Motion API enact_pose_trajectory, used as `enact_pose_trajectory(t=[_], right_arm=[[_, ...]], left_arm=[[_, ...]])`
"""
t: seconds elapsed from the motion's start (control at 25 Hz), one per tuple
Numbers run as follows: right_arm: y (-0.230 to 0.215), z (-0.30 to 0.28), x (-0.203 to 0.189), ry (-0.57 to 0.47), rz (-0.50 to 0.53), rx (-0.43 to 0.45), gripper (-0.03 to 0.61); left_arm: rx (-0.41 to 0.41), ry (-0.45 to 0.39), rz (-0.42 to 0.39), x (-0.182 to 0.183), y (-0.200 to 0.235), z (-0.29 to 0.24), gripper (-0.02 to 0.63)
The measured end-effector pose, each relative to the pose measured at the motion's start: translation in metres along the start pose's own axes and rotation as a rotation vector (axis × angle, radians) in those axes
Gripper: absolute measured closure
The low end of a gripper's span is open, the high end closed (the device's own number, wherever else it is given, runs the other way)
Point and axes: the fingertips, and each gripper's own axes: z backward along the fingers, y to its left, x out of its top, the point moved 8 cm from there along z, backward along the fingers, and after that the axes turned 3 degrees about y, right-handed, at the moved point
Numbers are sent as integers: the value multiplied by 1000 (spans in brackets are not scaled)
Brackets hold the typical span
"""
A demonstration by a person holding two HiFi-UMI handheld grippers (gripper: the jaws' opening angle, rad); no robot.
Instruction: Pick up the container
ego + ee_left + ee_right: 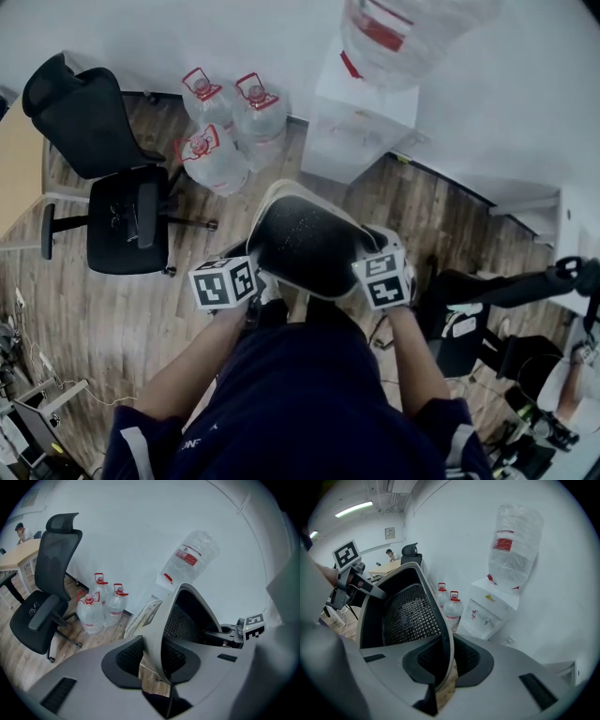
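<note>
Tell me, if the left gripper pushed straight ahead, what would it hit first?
The container, whose side the left gripper clamps between its jaws. Past it, probably the water dispenser, though depth is unclear.

- Pretty clearly an office: plain white walls (140,522), wood-look floor (103,309).
- Left of the jaws there's a black mesh swivel chair (47,597), and further back that way a desk (18,555) with a person (19,530) sitting at it.
- Ahead of the jaws, a water dispenser (490,609) with an upturned bottle (515,541), and spare jugs (90,615) beside it.
</note>
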Motion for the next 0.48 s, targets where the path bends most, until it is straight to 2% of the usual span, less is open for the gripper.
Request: enact_pose_trajectory(t=[0.48], right_arm=[[-11, -10, 6, 0, -9, 3, 526]], left_arm=[[-3, 0, -5, 13, -1, -12, 505]])
